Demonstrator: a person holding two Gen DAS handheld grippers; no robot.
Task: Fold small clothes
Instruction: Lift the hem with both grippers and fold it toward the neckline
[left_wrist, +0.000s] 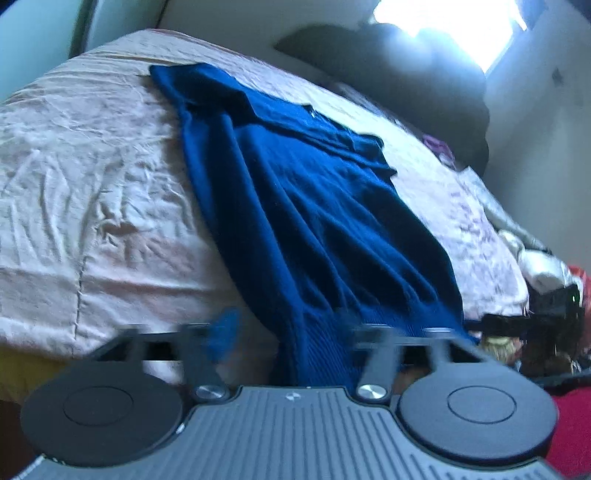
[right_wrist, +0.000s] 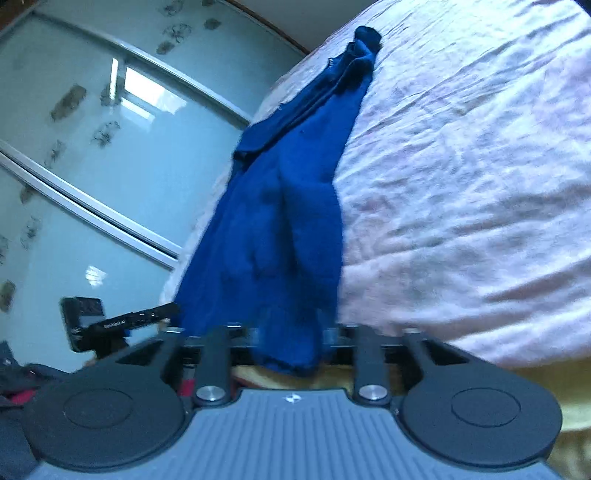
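Observation:
A dark blue garment (left_wrist: 314, 206) lies lengthwise on the pink bed sheet (left_wrist: 92, 184), and its near end hangs over the bed's edge. In the left wrist view my left gripper (left_wrist: 291, 332) is open at that edge. The hanging hem sits against its right finger, and a gap shows beside the blurred left finger (left_wrist: 221, 332). In the right wrist view the blue garment (right_wrist: 280, 221) looks narrow and bunched, and its end drops between the parted fingers of my right gripper (right_wrist: 290, 338), which is open. Each view catches the other gripper at its side: the right gripper (left_wrist: 535, 321) and the left gripper (right_wrist: 122, 319).
Frosted sliding doors (right_wrist: 92, 147) stand beyond the bed's left side. A dark heap (left_wrist: 406, 74) lies at the bed's far end under a bright window (left_wrist: 443, 26). Loose clothes (left_wrist: 546, 266) are piled at the right. Yellow fabric (right_wrist: 554, 387) shows below the sheet's edge.

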